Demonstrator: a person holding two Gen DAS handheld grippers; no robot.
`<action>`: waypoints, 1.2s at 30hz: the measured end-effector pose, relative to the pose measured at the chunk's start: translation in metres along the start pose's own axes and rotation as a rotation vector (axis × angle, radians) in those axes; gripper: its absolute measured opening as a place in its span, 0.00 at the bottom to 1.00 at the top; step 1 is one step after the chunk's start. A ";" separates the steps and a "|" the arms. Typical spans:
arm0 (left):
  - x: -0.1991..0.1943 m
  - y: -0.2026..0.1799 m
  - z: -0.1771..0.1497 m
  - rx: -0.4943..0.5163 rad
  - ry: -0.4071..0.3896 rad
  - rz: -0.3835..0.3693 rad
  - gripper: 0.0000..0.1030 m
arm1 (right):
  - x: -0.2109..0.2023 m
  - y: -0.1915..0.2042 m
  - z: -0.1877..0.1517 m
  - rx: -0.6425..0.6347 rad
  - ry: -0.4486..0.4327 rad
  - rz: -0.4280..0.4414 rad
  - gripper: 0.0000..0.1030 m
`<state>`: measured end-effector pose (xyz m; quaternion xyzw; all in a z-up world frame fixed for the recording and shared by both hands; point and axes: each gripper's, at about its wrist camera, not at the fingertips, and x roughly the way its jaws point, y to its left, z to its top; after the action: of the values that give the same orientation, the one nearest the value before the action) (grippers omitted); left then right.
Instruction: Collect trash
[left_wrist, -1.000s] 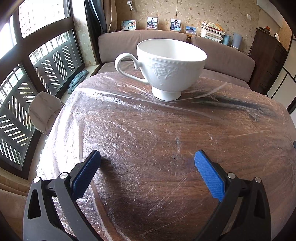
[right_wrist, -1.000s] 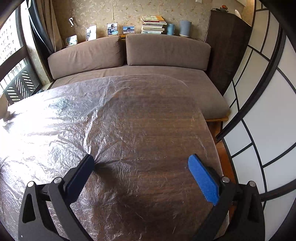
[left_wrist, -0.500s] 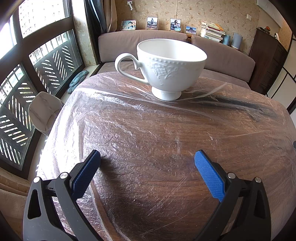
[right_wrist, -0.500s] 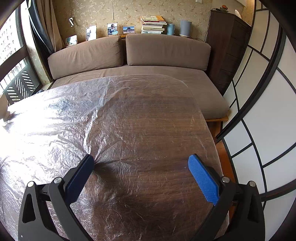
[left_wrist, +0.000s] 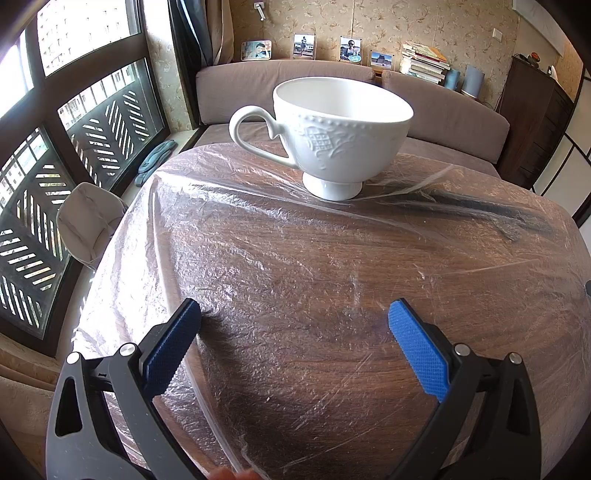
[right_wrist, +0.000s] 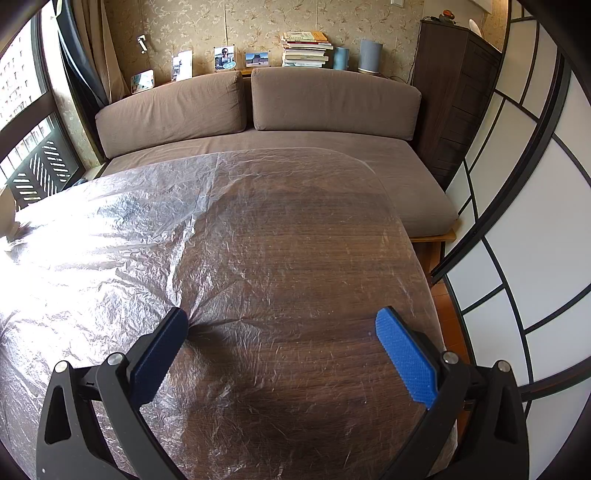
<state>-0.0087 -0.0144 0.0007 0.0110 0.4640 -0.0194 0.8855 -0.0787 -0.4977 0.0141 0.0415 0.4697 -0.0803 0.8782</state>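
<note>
A clear, crinkled plastic sheet (left_wrist: 280, 258) covers the round wooden table (left_wrist: 498, 332) and also fills the right wrist view as the plastic sheet (right_wrist: 110, 258). A white embossed teacup (left_wrist: 332, 129) stands upright on the sheet at the table's far side, handle to the left. My left gripper (left_wrist: 295, 325) is open just above the sheet, well short of the cup, with nothing between its blue pads. My right gripper (right_wrist: 280, 328) is open too, low over the sheet near the table's right edge (right_wrist: 417, 258). No loose trash shows in either view.
A brown sofa (right_wrist: 258, 110) runs along the far wall behind the table. A light chair (left_wrist: 88, 218) stands at the table's left by the window (left_wrist: 55, 110). A dark cabinet (right_wrist: 454, 99) and white sliding panels (right_wrist: 517, 258) are at the right.
</note>
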 end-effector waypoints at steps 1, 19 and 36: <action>0.000 0.000 0.000 0.000 0.000 0.000 0.99 | 0.000 -0.001 0.000 0.000 0.000 0.000 0.96; 0.002 -0.001 0.001 -0.005 0.000 0.001 0.99 | 0.000 0.000 0.000 0.000 0.000 0.000 0.96; 0.002 -0.001 0.001 -0.006 0.000 0.000 0.99 | 0.000 0.000 0.001 0.000 0.000 0.000 0.96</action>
<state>-0.0067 -0.0154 -0.0004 0.0083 0.4642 -0.0182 0.8855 -0.0783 -0.4981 0.0144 0.0417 0.4698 -0.0802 0.8781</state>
